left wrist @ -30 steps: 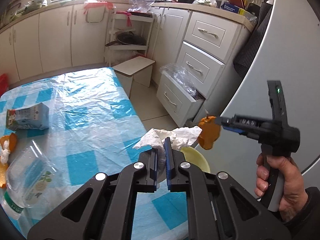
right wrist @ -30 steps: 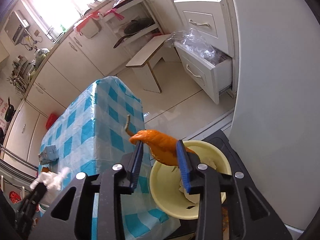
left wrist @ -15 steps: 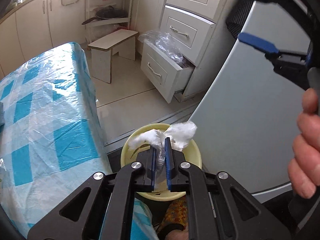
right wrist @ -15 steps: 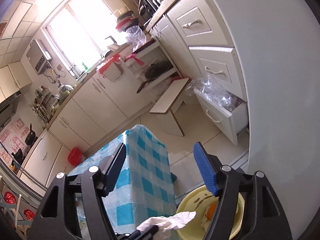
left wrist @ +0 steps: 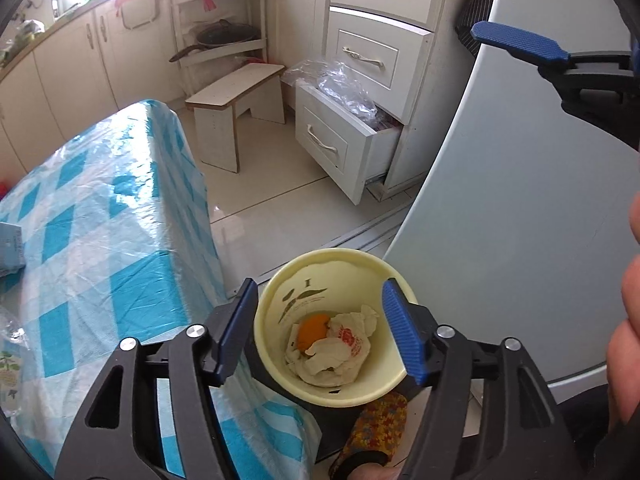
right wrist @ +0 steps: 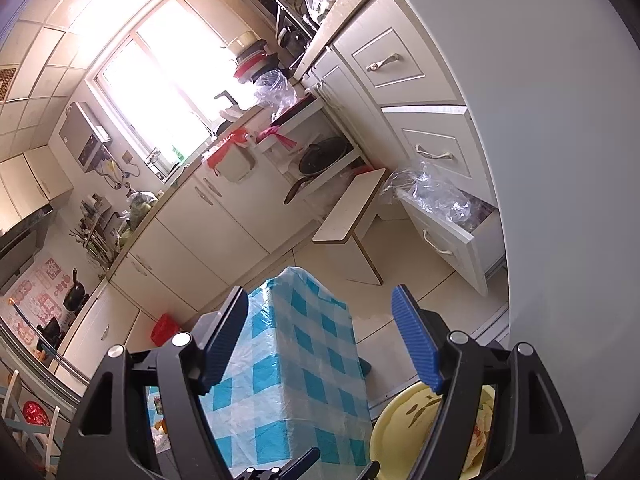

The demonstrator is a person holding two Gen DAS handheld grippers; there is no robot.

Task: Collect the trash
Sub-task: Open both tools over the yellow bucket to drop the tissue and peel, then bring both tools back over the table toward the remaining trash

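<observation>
Yellow bin [left wrist: 280,344] with orange peel [left wrist: 313,329], crumpled tissue [left wrist: 340,356]; both grippers wide, empty.

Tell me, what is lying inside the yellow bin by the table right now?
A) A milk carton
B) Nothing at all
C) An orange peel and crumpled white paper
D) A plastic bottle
C: the left wrist view looks down into the yellow bin, where an orange peel lies beside crumpled white paper.

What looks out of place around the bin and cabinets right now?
The bottom drawer hangs open into the floor space, with crumpled clear plastic bulging out of its top. Otherwise nothing is spilled: the orange peel and the tissue lie inside the yellow bin.
</observation>
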